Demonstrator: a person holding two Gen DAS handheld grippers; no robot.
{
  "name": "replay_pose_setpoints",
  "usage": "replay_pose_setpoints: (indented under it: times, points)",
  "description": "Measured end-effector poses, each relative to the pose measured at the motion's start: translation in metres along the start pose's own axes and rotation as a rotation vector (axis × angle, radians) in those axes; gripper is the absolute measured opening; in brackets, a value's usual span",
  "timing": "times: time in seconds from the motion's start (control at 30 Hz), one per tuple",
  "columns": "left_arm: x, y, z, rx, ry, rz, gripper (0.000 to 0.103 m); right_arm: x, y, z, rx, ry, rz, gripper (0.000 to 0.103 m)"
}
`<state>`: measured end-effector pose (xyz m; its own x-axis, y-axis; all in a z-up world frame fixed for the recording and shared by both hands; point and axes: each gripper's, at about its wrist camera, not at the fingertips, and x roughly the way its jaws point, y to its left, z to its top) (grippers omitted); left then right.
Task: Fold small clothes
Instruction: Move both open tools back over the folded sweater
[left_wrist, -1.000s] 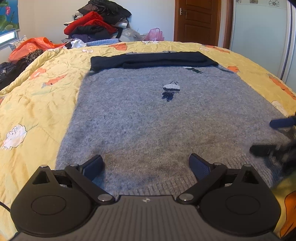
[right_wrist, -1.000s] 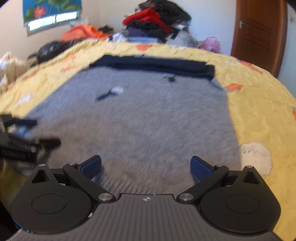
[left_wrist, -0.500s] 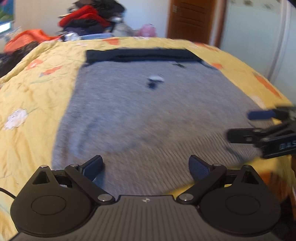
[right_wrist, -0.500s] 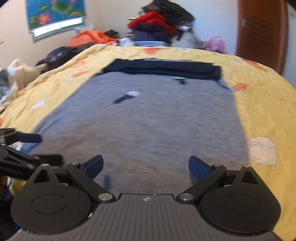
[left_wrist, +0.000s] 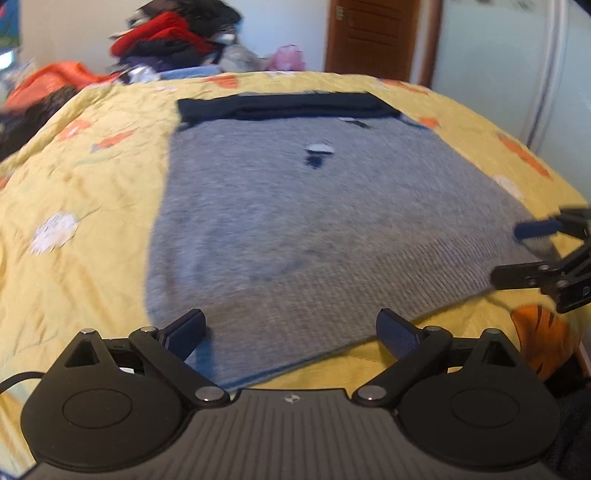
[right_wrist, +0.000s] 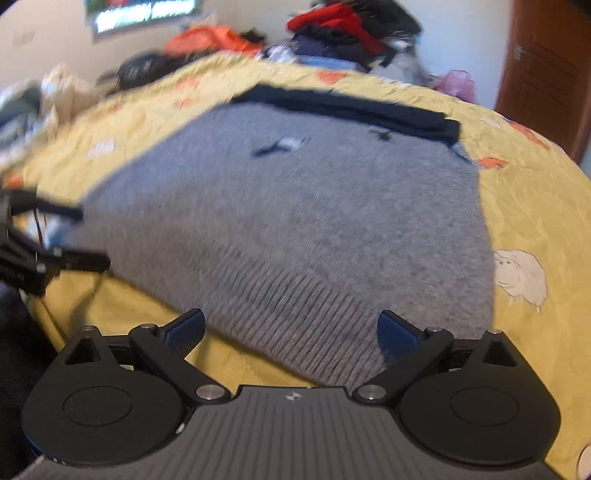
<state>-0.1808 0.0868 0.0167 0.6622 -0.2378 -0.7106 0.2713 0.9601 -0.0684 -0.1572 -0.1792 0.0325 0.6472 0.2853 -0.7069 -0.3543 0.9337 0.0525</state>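
A grey knit sweater (left_wrist: 314, 206) (right_wrist: 295, 206) lies flat on a yellow quilt (left_wrist: 81, 177) (right_wrist: 535, 206), its ribbed hem nearest me and dark navy folded sleeves (left_wrist: 284, 105) (right_wrist: 347, 107) across its far end. My left gripper (left_wrist: 291, 332) hangs open over the hem's left part, nothing between its fingers. In the right wrist view my right gripper (right_wrist: 291, 330) is open over the hem's right part, also holding nothing. Each gripper shows in the other's view: the right gripper (left_wrist: 517, 254) near the hem's right corner, the left gripper (right_wrist: 88, 236) at the left corner.
A heap of red, black and orange clothes (left_wrist: 173, 44) (right_wrist: 332, 29) sits beyond the bed's far end. A brown wooden door (left_wrist: 373, 37) (right_wrist: 546, 74) stands at the back right, with a pale wardrobe (left_wrist: 498, 74) beside it. The bed's near edge drops off just under both grippers.
Both grippers have drawn back toward the near edge of the bed and tilted, so the sweater's hem and the quilt beneath it now show. Both stay open; the sweater has not moved.
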Motion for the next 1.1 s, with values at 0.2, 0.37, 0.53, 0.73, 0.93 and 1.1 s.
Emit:
replay_pose_setpoints:
  times: [0.2, 0.37, 0.53, 0.73, 0.93, 1.1]
  points:
    - [-0.006, 0.021, 0.034, -0.081, -0.052, -0.006, 0.100, 0.010, -0.009, 0.022, -0.077, 0.089, 0.026, 0.096]
    - [0.038, 0.013, 0.111, -0.044, -0.168, 0.063, 0.100, 0.033, -0.037, 0.104, -0.056, -0.130, -0.055, 0.102]
    - [0.133, 0.017, 0.175, -0.089, -0.111, 0.110, 0.100, 0.129, -0.092, 0.164, 0.147, -0.111, -0.102, 0.099]
    - [0.201, 0.041, 0.193, -0.114, 0.003, 0.193, 0.102, 0.196, -0.114, 0.166, 0.118, 0.019, -0.195, 0.102]
    - [0.192, 0.070, 0.170, -0.062, -0.062, 0.156, 0.103, 0.173, -0.137, 0.138, 0.084, -0.039, -0.175, 0.102]
    - [0.171, 0.057, 0.166, -0.078, -0.059, 0.227, 0.102, 0.147, -0.132, 0.134, 0.123, -0.028, -0.199, 0.094]
